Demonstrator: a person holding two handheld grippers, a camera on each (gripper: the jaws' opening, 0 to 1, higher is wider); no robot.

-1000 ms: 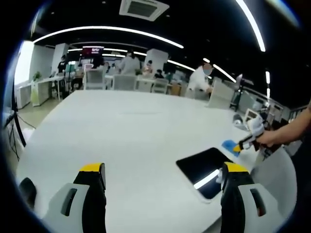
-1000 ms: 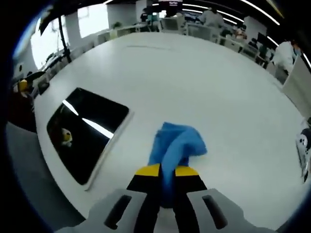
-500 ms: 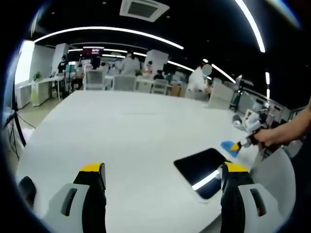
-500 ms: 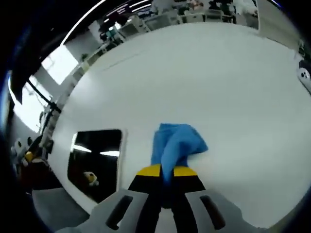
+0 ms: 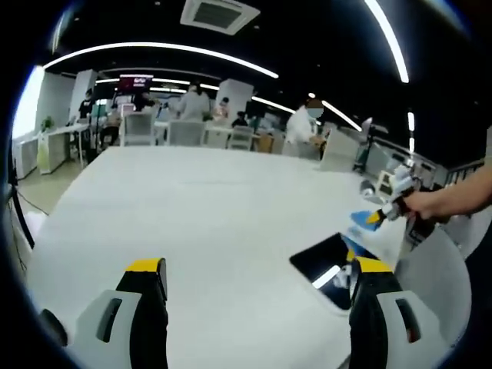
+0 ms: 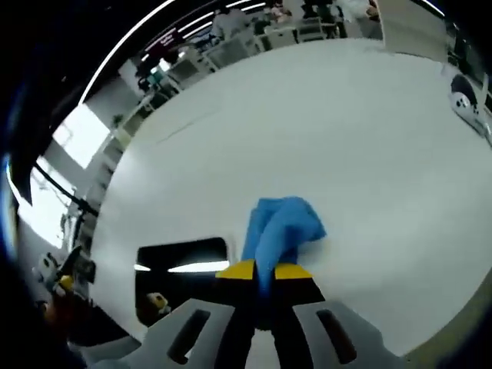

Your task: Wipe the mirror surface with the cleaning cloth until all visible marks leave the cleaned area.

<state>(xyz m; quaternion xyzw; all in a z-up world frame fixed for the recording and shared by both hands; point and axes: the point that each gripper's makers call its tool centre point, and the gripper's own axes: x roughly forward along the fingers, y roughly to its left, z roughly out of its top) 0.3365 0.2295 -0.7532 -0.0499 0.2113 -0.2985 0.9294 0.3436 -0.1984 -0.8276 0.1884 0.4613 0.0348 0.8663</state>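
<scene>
Our right gripper is clamped on the blue cloth; the mirror lies just to its left by the table's near edge. Our left gripper is wide open, empty.

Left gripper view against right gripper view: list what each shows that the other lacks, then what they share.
Left gripper view alone: the open left gripper with nothing between its jaws, a hand holding the right gripper, and a ceiling vent.

Right gripper view alone: the right gripper seen from behind, shut on the cloth, and a bright window.

Both: the white table, the dark mirror lying flat on it, the blue cloth, and people at desks beyond.
</scene>
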